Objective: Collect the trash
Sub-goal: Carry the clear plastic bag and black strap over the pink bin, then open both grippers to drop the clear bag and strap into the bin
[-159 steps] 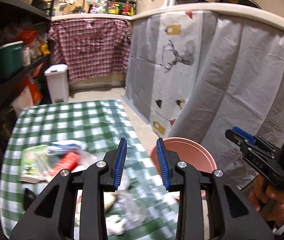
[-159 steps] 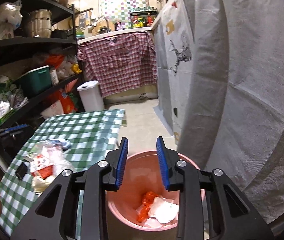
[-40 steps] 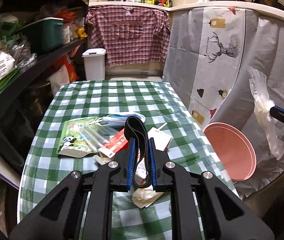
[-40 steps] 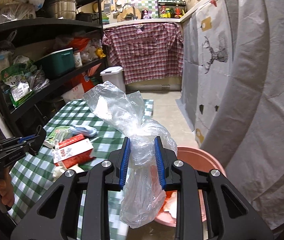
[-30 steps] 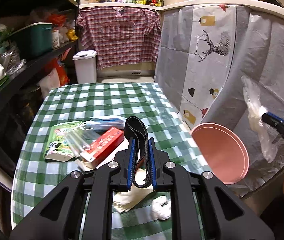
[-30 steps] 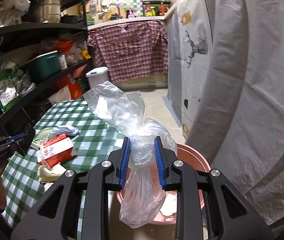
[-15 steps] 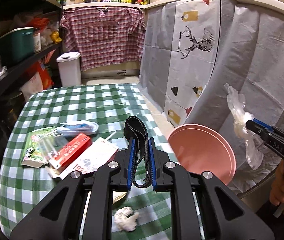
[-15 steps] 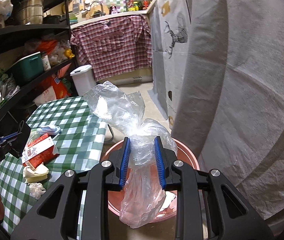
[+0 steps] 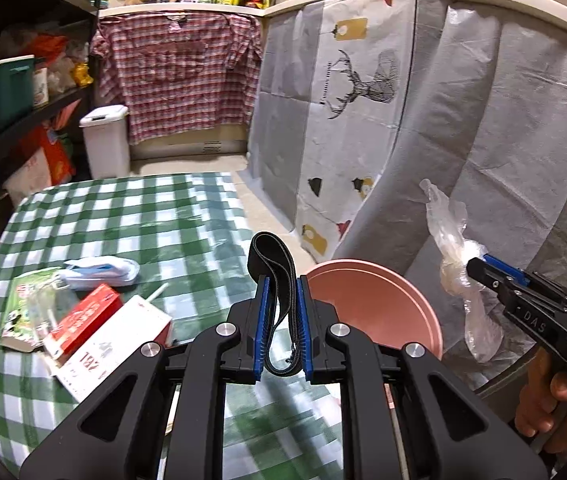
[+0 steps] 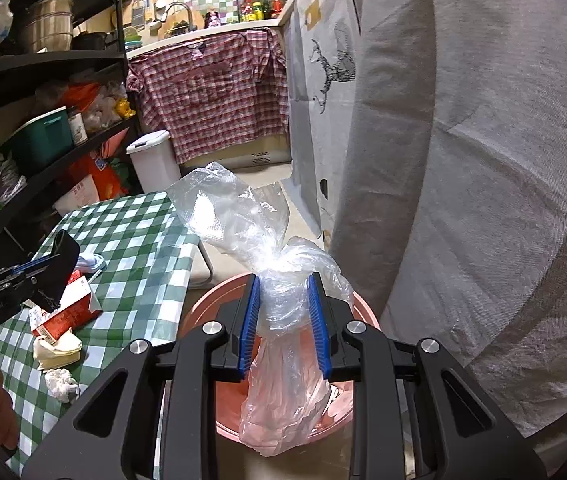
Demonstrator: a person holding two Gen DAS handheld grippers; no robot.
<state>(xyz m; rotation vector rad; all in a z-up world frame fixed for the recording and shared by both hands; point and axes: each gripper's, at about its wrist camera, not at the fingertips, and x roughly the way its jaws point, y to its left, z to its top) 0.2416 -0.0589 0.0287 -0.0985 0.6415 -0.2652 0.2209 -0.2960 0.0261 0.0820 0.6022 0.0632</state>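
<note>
The drop-off step is in hand; the right tool [image 10: 283, 320] grips a clear bag [image 10: 279, 280] right over the pink bin [image 10: 203, 308], so release comes next; the left tool [image 9: 282, 326] pinches a black strap [image 9: 273, 276] over the worktop [image 9: 131, 216], near the bin.

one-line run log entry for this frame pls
left gripper: shut on black elastic band | right gripper: shut on clear plastic bag, over pink round bin | next: likely release

Left gripper [image 9: 282, 312] fingers were clamped on a black strap [image 9: 275, 276]. Right gripper [image 10: 284, 322] fingers were pinched on a clear plastic bag [image 10: 267, 280], a bare hand [image 9: 555, 404] on its grip.
</note>
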